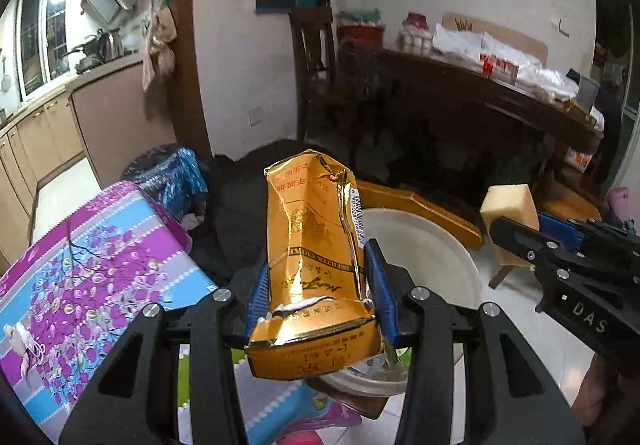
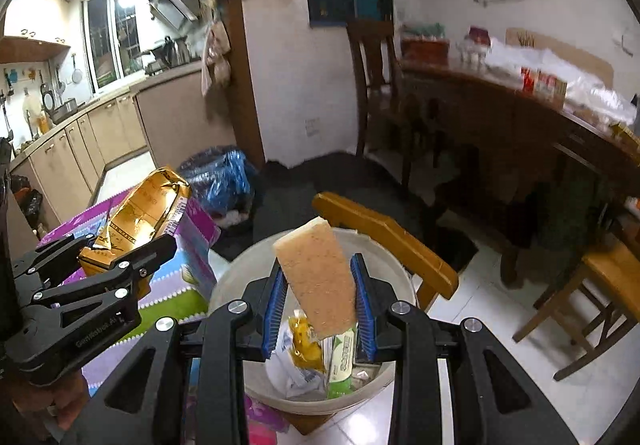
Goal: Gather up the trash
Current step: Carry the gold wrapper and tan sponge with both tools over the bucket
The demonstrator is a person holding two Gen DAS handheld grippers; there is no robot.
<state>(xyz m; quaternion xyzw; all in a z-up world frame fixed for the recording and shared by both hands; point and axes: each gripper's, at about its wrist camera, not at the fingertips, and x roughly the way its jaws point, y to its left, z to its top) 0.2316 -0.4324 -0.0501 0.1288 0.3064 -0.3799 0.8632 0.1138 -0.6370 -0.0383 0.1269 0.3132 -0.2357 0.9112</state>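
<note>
My left gripper is shut on a crumpled gold cigarette pack, held above the near rim of a round beige trash bin. In the right wrist view the left gripper and the gold pack show at the left, over the table's edge. My right gripper is shut on a tan sponge block, held over the bin, which holds several wrappers. The right gripper with the sponge shows at the right of the left wrist view.
A table with a purple and blue flowered cloth lies at the left. A wooden chair stands just behind the bin. A blue plastic bag sits on the floor beyond. A dark wooden sideboard fills the right.
</note>
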